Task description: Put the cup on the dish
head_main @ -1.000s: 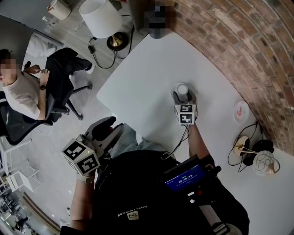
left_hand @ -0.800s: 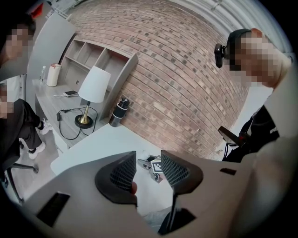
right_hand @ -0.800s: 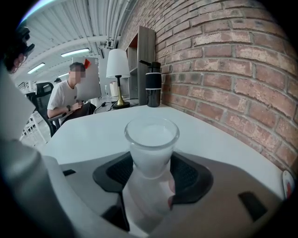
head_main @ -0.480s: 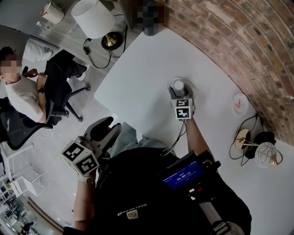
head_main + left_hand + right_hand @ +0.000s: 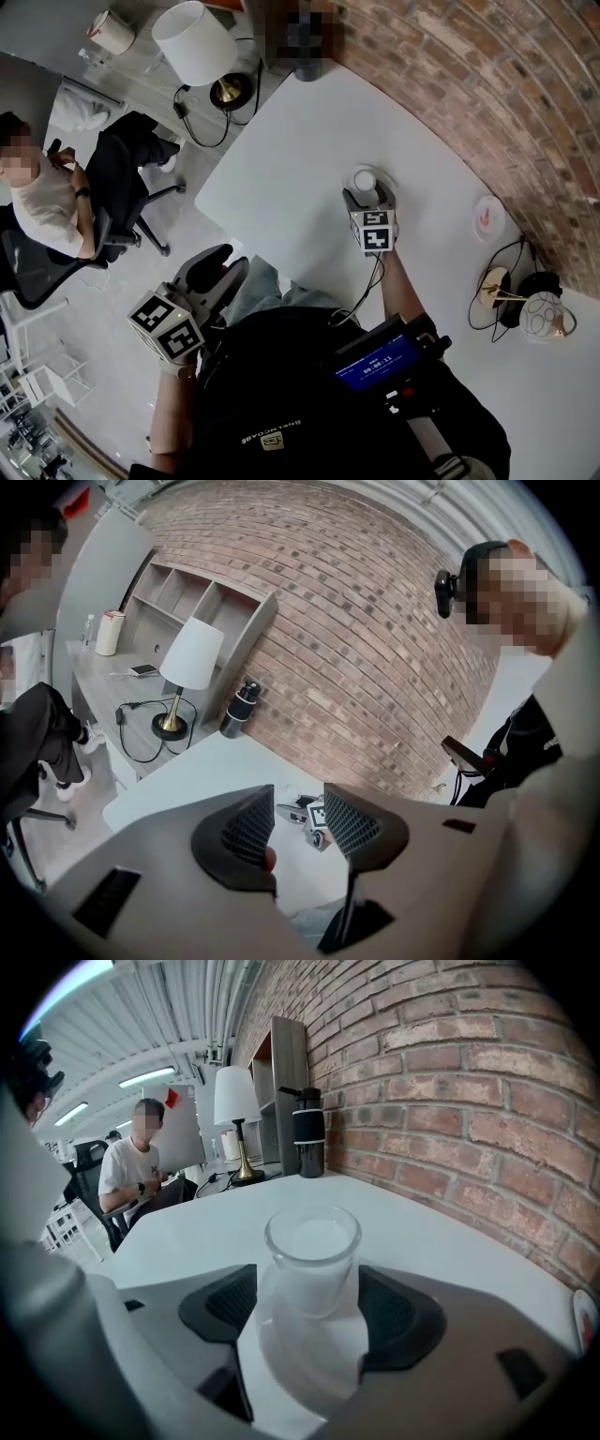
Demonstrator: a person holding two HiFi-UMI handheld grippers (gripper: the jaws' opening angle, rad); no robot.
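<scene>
Right gripper (image 5: 307, 1283) jaws just opened, set wide either side of clear glass cup (image 5: 312, 1251), upright on clear glass dish (image 5: 281, 1340), white table (image 5: 450, 1232). Left gripper (image 5: 298, 822) parted, empty, off the table edge. Behind: black tumbler (image 5: 307, 1132), brick wall (image 5: 469, 1101)

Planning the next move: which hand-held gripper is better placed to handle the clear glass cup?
Right hand-held gripper: its jaws, just opened, flank the clear glass cup. The left hand-held gripper hangs open, off the white table's edge.
</scene>
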